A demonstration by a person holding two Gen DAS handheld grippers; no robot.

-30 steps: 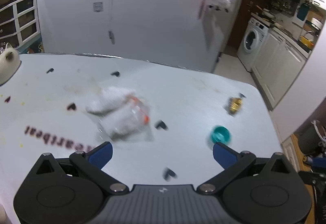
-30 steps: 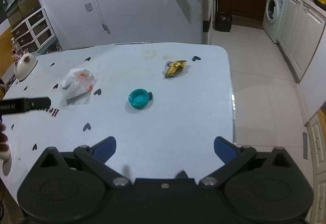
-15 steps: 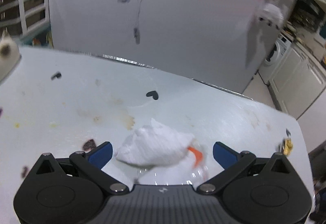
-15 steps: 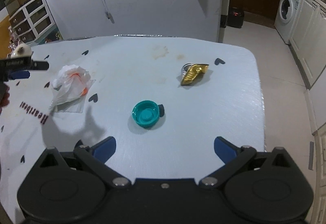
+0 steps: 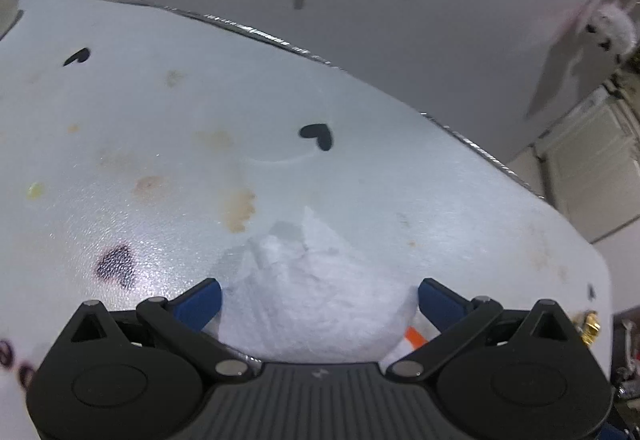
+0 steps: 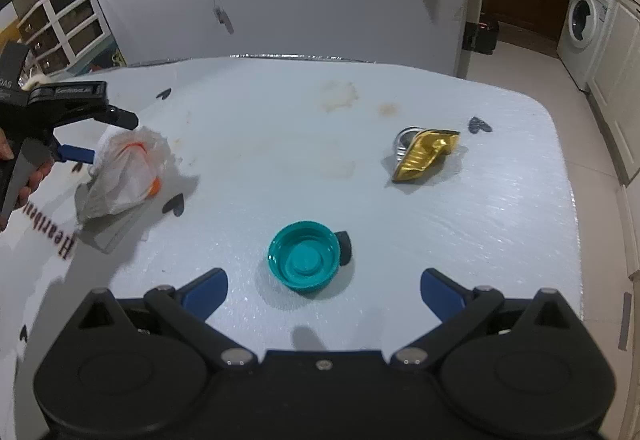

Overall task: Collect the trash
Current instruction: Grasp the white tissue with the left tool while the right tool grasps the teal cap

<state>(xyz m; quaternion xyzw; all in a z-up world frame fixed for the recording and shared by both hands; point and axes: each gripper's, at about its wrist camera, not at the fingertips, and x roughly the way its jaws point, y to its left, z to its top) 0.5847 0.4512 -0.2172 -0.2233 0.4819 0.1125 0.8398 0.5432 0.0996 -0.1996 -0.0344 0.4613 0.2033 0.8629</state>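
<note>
The whole white counter (image 6: 400, 199), printed with small black hearts and marked with brownish stains, is shown only in the right wrist view; in the left wrist view just its far left part is seen, close up and blurred. A crumpled white plastic bag (image 5: 316, 304) with an orange patch is seen lying on the counter near its left edge, a clear flat wrapper under it. In the left wrist view the bag fills the gap between the blue fingertips (image 5: 198, 304) of the left gripper (image 5: 318, 298), whose jaws are held wide apart on either side of it; whether the pads touch the plastic cannot be told.

From the right wrist view the left gripper (image 6: 86, 135) is seen from the side, reaching in level from the left with its tips at the bag (image 6: 124, 171), and a hand (image 6: 34, 175) is wrapped round its grip. A crushed gold can (image 6: 424, 153) is seen lying on its side toward the right far part of the counter, well apart from the bag. A teal bottle cap (image 6: 304, 258) is seen resting open side up near the front, between and just ahead of the right gripper (image 6: 322, 290) fingertips. The right jaws are spread wide, with nothing held, above the counter.
</note>
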